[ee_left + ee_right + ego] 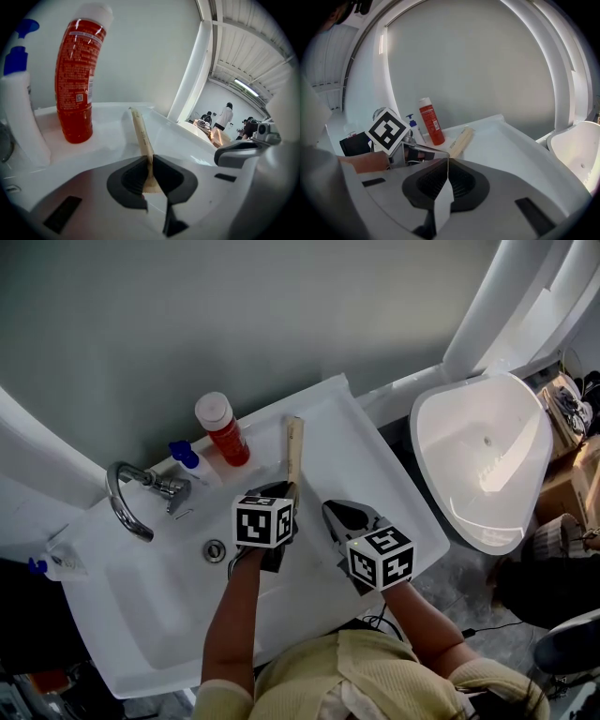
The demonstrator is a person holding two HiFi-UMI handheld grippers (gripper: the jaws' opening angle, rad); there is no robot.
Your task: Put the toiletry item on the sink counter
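Left gripper (286, 491), in the head view, pinches the near end of a slim beige paper-wrapped packet (293, 451). The packet reaches over the white sink counter (375, 474), just right of the red plastic bottle with a white cap (223, 430). The right gripper (336, 514) hangs farther right of that bottle.

Left gripper view: the jaws are nearly together, clamped on the packet, and the bottle stands to its left.

Right gripper view: the jaws are closed on nothing.
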